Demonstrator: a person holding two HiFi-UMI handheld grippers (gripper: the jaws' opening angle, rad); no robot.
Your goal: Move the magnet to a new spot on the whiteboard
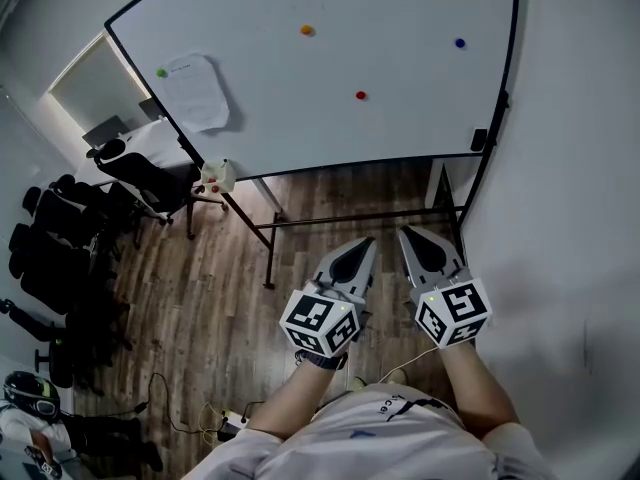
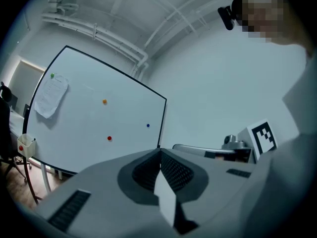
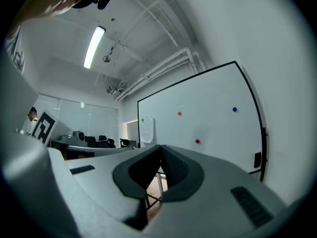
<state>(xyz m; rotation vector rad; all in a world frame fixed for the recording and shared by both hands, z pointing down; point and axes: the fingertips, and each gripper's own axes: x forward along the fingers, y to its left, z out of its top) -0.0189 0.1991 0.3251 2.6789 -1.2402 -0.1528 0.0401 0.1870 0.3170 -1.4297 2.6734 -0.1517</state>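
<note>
The whiteboard (image 1: 330, 138) stands ahead on a wheeled frame. It carries a red magnet (image 1: 360, 95), an orange magnet (image 1: 307, 30), a blue magnet (image 1: 459, 42) and a green magnet (image 1: 162, 72) that pins a paper sheet (image 1: 195, 90). Both grippers are held level, side by side, well short of the board. My left gripper (image 1: 366, 240) is shut with nothing in it, its tips (image 2: 159, 150) meeting below the red magnet (image 2: 109, 138). My right gripper (image 1: 404, 232) is also shut and empty, jaws meeting at the tip (image 3: 161, 146), with the red magnet (image 3: 197, 141) beyond it.
A white wall (image 1: 570, 218) runs close along the right. Black office chairs (image 1: 60, 258) crowd the left side by a desk. A small white holder (image 1: 218, 175) hangs at the board's lower left and a black eraser (image 1: 479, 139) at its lower right. A power strip (image 1: 232, 423) lies on the wood floor.
</note>
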